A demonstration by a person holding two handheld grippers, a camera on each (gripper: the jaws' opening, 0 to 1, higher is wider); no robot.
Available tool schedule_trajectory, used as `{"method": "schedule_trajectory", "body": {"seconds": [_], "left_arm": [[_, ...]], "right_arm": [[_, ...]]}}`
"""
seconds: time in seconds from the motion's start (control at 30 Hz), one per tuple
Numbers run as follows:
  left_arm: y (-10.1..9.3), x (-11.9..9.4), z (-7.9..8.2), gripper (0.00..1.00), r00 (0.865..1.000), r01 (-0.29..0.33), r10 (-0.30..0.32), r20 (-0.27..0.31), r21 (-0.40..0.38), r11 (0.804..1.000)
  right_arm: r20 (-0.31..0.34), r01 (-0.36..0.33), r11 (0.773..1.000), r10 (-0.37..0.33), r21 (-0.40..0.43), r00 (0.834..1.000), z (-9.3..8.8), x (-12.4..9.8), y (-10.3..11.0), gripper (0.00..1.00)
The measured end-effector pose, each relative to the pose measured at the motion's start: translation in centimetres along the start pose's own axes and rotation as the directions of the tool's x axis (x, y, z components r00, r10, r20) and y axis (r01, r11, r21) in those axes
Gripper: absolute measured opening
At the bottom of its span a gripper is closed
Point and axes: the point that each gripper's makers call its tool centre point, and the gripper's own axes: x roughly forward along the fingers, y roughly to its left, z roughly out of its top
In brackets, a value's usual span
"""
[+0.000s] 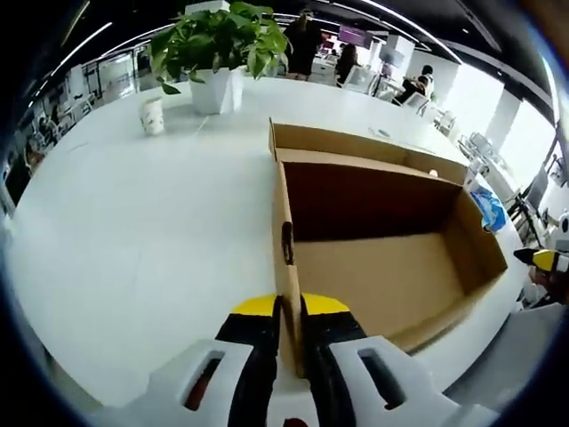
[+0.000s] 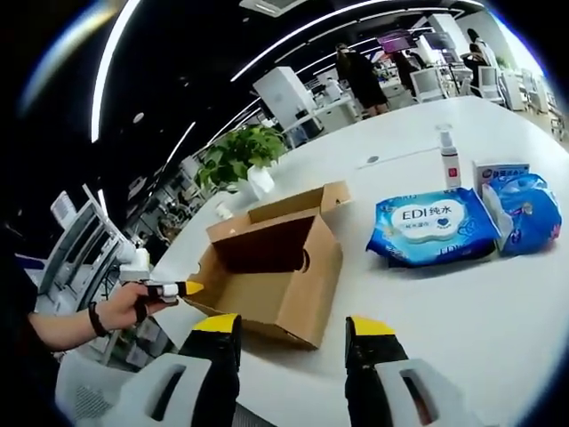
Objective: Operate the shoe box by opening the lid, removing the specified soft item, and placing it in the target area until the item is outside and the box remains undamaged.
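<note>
Cardboard is the weak point here: the left hand-held gripper [image 1: 289, 307] has its yellow-tipped jaws closed on the near end wall of the shoe box [image 1: 382, 258], pinching the thin brown panel just below its finger hole, and a twist or hard pull from that grip could crease or tear the wall, which the task forbids. In the left gripper view the box stands open ahead of the jaws, its lid flap folded back at the far side, and the interior that shows is bare cardboard. The right hand-held gripper [image 2: 293, 334] hangs with jaws spread wide and holding nothing, the box just beyond them on the white counter [image 2: 462, 302]. Further off to its right lie a blue pack of wet wipes [image 2: 431, 227] and a blue soft pouch [image 2: 529, 209], with a small spray bottle [image 2: 450, 160] beyond them; whether either soft pack is the specified item I cannot tell, so grabbing the wrong one is a second risk. A third is the light, apparently empty box sliding or tipping if the left jaws lift before letting go. A potted plant [image 1: 218, 49] and a paper cup [image 1: 153, 116] stand well beyond the box.
</note>
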Motion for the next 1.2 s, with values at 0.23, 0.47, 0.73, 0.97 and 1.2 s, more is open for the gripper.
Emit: {"method": "schedule_trajectory", "body": {"seconds": [0.23, 0.47, 0.73, 0.97, 1.2], "left_arm": [[0.3, -0.1, 0.1, 0.07, 0.999, 0.033, -0.031, 0.034, -0.069, 0.997], [0.2, 0.0, 0.1, 0.07, 0.999, 0.026, -0.024, 0.035, -0.054, 0.998], [0.1, 0.0, 0.1, 0.08, 0.999, 0.037, -0.035, 0.036, -0.065, 0.997], [0.1, 0.1, 0.1, 0.08, 0.999, 0.042, -0.040, 0.032, -0.072, 0.997], [0.1, 0.2, 0.2, 0.08, 0.999, 0.044, -0.042, 0.027, -0.070, 0.997]], "right_arm": [[-0.002, -0.008, 1.000, 0.008, 0.005, 1.000, 0.3, 0.7, 0.3, 0.44], [-0.020, -0.020, 1.000, 0.020, -0.007, 1.000, 0.1, 1.4, 0.8, 0.44], [-0.007, -0.029, 1.000, 0.029, 0.003, 1.000, 1.0, 2.0, 0.8, 0.44], [-0.007, -0.031, 0.999, 0.031, 0.013, 0.999, 1.9, 2.9, 0.5, 0.44], [-0.004, -0.042, 0.999, 0.042, 0.009, 0.999, 3.3, 4.3, 0.5, 0.44]]}}
